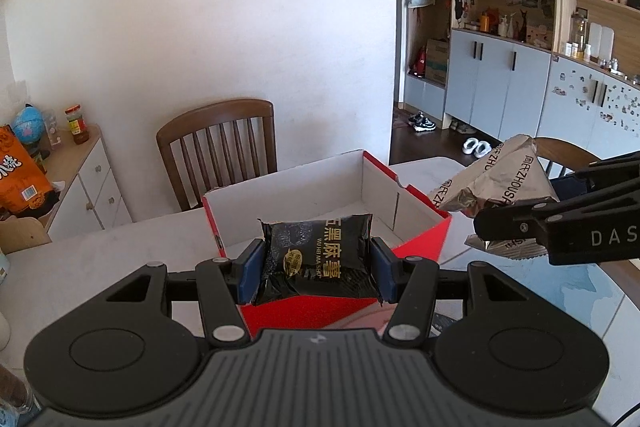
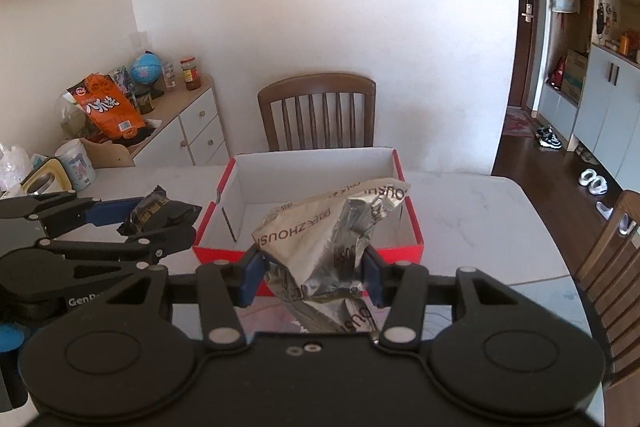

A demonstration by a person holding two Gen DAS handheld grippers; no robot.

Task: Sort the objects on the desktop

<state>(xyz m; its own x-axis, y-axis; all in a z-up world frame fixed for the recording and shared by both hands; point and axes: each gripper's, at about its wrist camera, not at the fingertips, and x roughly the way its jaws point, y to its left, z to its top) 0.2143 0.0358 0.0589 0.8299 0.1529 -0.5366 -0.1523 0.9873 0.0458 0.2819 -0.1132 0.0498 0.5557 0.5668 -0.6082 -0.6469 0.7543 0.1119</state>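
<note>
A white marble-look table (image 2: 460,195) carries a red cardboard box (image 2: 308,251) with a white inside, open at the top and standing in the middle of the table, just in front of a brown wooden chair (image 2: 318,111) at the far side. On the low cabinet (image 2: 192,123) to the far left stands an orange snack bag (image 2: 110,107) with large white Chinese characters, beside a small blue globe (image 2: 145,67) and a red-lidded jar (image 2: 189,67) whose label is too small to read.

The right gripper (image 2: 312,277) has its blue pads pressed on a crumpled silver-and-tan wrapper (image 2: 332,239), held up over the near edge of the box; its print reads "ZHOUSH" in repeating lines, and the characters beside it are probably part of the same brand, though creases break them up. "DAS" shows in pale letters on this gripper's arm in the left wrist view.

The left gripper (image 1: 316,265) clamps a black snack packet (image 1: 318,259) from both sides, at the near left of the box, above its rim. Gold characters run across it with "WU HEI MA SHU" beneath. "Gen" is legible on the left gripper's body.
</note>
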